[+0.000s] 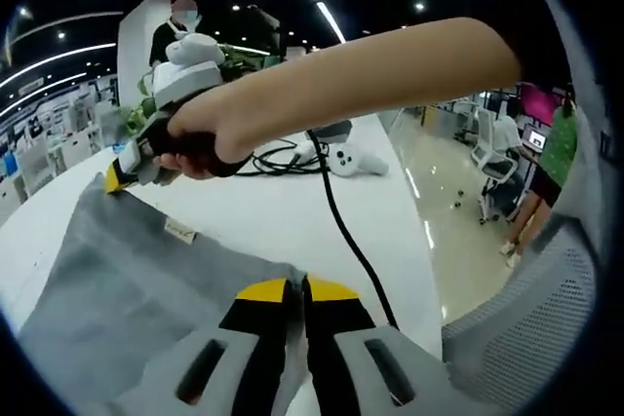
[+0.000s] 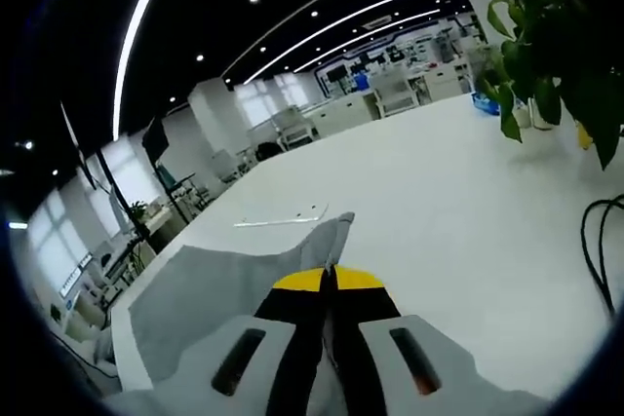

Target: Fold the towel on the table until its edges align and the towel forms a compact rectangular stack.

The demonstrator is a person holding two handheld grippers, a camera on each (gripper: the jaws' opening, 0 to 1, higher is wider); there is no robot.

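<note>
White tabletop (image 1: 292, 211) carries the grey towel (image 1: 146, 280), which lies spread over the near-left part of the surface in the left gripper view. A small tag (image 1: 180, 232) is sewn at the towel's upper edge.

Surrounding items, left gripper view:
- A black cable (image 1: 341, 231) runs from the right gripper across the table, passing just beside the towel's right edge and down toward the near table edge.
- A white handheld controller (image 1: 351, 160) rests on the table beyond the cable, well apart from the towel.
- The person's bare forearm (image 1: 370, 80) crosses the upper part of the view, and the hand (image 1: 200, 138) grasps the right gripper's handle.
- A mesh chair back (image 1: 526, 328) stands at the lower right, off the table.
- A person stands behind the far end of the table.

Surrounding items, right gripper view:
- A green potted plant (image 2: 551, 46) stands on the table at the upper right.
- A loop of black cable (image 2: 595, 250) lies at the right edge.
- A thin white strip (image 2: 278, 222) lies on the table beyond the towel (image 2: 224, 289).

Gripper state:
- Left gripper (image 1: 297, 289): the yellow-tipped jaws are pressed together on the near corner of the towel, with cloth pinched between them.
- Right gripper (image 2: 327, 280): the jaws are closed on a raised towel corner, which stands up in a point just past the tips. In the left gripper view the same gripper (image 1: 117, 177) sits at the towel's far left corner, with its yellow tip touching the cloth
</note>
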